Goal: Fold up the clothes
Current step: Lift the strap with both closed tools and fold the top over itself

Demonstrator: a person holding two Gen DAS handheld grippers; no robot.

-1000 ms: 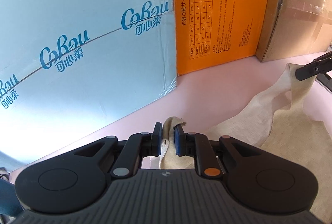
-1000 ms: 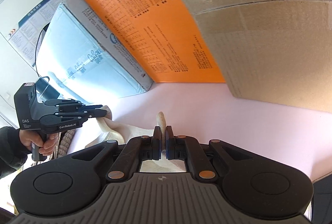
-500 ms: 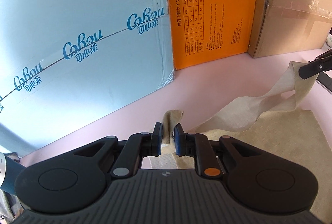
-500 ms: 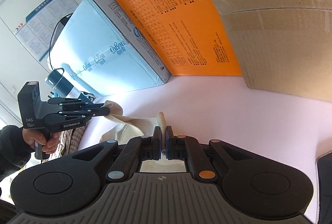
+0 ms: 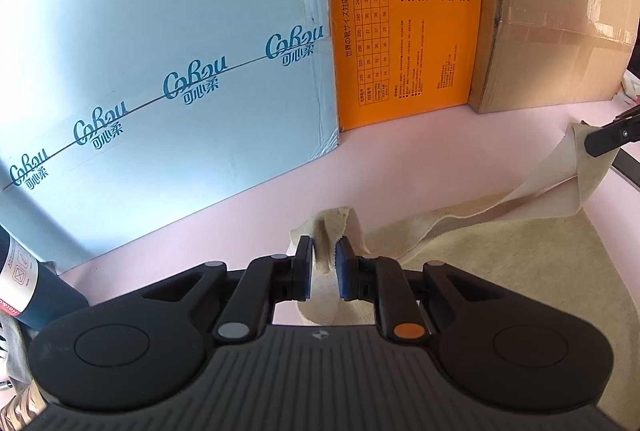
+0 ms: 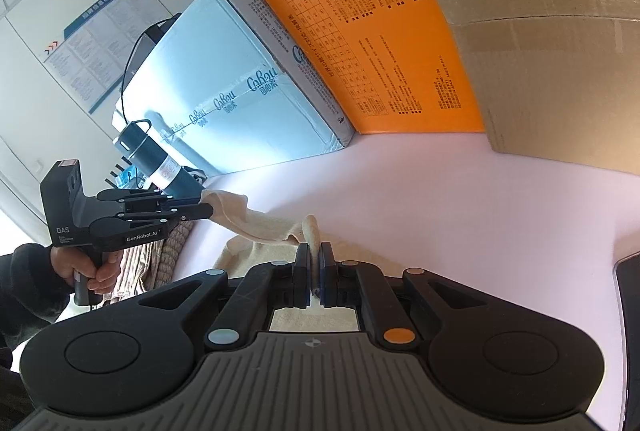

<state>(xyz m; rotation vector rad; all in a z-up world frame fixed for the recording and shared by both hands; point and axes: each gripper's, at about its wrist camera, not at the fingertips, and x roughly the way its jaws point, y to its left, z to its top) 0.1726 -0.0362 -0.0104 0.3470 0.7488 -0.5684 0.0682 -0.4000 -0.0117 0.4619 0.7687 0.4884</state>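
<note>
on the pink desk, below the boxes across the frame's top, the beige garment hangs slack between my left gripper and right gripper, fingers pinching its corners; mid-fold, i'd next carry both corners over evenly.

A: Tally, boxes along the back of the bench?
B: Three. One pale blue box, one orange box, one brown cardboard box.
A: Garments?
B: One beige garment spread out. One striped heap (too little visible to count pieces).
A: Tongs?
B: Two pairs: left tongs, right tongs.
A: Else?
B: One dark bottle, one hand, one wall poster.
</note>
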